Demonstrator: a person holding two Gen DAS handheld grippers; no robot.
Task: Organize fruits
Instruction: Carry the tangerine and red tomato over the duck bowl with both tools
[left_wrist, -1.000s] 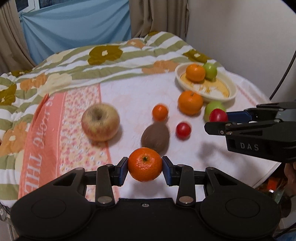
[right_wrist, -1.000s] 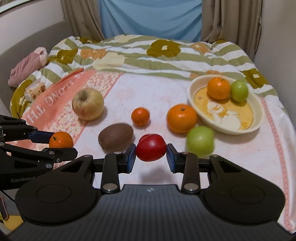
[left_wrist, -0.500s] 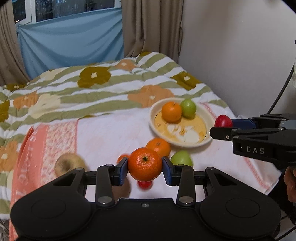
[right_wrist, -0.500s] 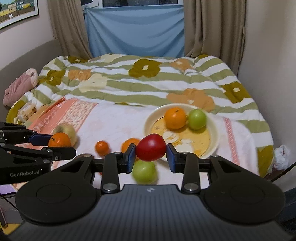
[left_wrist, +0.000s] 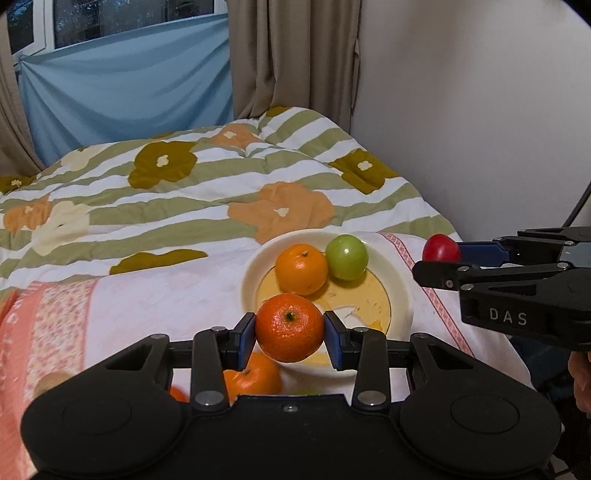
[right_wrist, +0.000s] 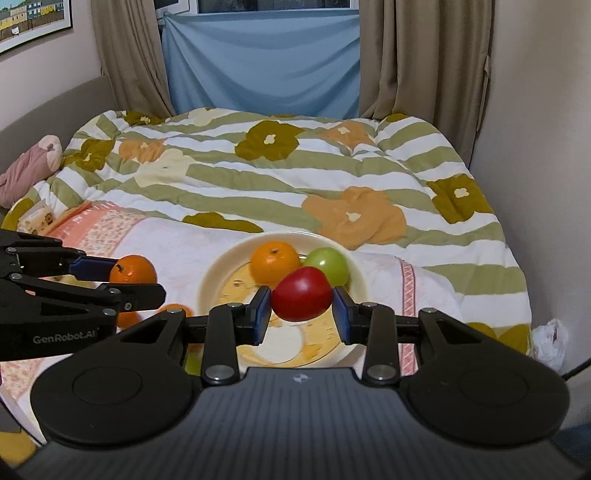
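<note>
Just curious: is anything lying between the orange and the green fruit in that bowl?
Nothing; in both wrist views the orange and green fruit sit side by side in the bowl, apparently touching.

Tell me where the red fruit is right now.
The red fruit is clamped in the right gripper, held above the plate near the orange and green fruit already in it.
</note>
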